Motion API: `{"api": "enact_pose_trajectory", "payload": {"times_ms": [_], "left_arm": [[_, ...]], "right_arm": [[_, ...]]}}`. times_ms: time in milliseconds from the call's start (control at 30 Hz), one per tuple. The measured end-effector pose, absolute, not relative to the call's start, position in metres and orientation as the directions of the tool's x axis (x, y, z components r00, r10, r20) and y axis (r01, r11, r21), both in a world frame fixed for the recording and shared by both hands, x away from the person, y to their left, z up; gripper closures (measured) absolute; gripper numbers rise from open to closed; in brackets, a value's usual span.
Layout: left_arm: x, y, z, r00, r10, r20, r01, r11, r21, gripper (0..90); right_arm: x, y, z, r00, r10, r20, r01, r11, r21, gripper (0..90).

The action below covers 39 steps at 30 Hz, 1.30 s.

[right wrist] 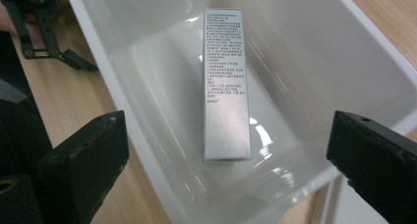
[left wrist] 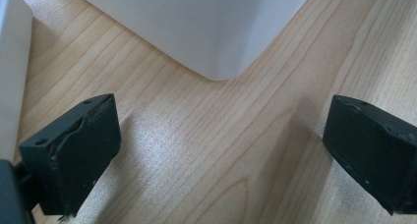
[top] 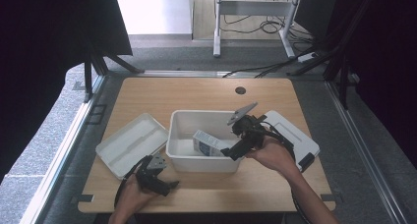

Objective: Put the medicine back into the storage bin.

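A white plastic bin [top: 183, 146] [right wrist: 314, 52] sits mid-table. Inside it lies a slim silver carton with small print [right wrist: 226, 86] [top: 209, 143], leaning against the bin's wall. My right gripper [top: 235, 149] [right wrist: 223, 165] hovers over the bin's right end, its jaws wide apart and empty, with the carton lying free beyond them. My left gripper [top: 164, 185] [left wrist: 219, 155] rests low near the table's front edge, open over bare wood, pointing at the bin's rounded corner [left wrist: 221, 62].
A white lid [top: 130, 143] lies left of the bin. A second white case with a dark latch [top: 297, 138] lies to the bin's right, behind my right hand. The wooden table [top: 196, 94] has a cable hole at the back.
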<state>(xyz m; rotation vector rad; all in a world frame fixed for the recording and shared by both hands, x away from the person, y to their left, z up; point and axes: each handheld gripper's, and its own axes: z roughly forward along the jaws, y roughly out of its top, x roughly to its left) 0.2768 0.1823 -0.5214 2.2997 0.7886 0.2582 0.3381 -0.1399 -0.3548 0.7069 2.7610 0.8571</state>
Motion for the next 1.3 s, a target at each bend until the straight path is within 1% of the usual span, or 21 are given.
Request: {"api": "enact_pose_trajectory", "payload": {"times_ms": [300, 533, 667, 800, 1133, 1300], "left_arm": [[0.277, 0.182, -0.521, 0.797, 0.604, -0.031, 0.468, -0.583, 0.664, 0.9], [0.277, 0.182, -0.521, 0.796, 0.604, -0.032, 0.469, -0.583, 0.664, 0.8], [0.277, 0.182, -0.522, 0.793, 0.608, -0.031, 0.472, -0.583, 0.661, 0.0], [0.277, 0.182, -0.522, 0.792, 0.610, -0.031, 0.473, -0.581, 0.663, 0.0], [0.277, 0.182, -0.522, 0.791, 0.611, -0.032, 0.474, -0.580, 0.662, 0.0], [0.277, 0.182, -0.522, 0.791, 0.611, -0.032, 0.475, -0.579, 0.662, 0.0]], "right_arm": [[0.319, -0.171, -0.358, -0.863, 0.504, -0.022, 0.377, 0.673, 0.636, 0.0], [0.308, -0.191, -0.374, -0.853, 0.521, 0.004, 0.383, 0.622, 0.683, 0.0], [0.303, -0.198, -0.386, -0.847, 0.532, -0.002, 0.382, 0.611, 0.693, 0.0], [0.299, -0.203, -0.403, -0.838, 0.546, -0.009, 0.384, 0.599, 0.703, 0.0], [0.297, -0.206, -0.464, -0.809, 0.588, 0.003, 0.415, 0.567, 0.711, 0.0], [0.299, -0.205, -0.492, -0.807, 0.591, 0.002, 0.417, 0.566, 0.712, 0.0]]}}
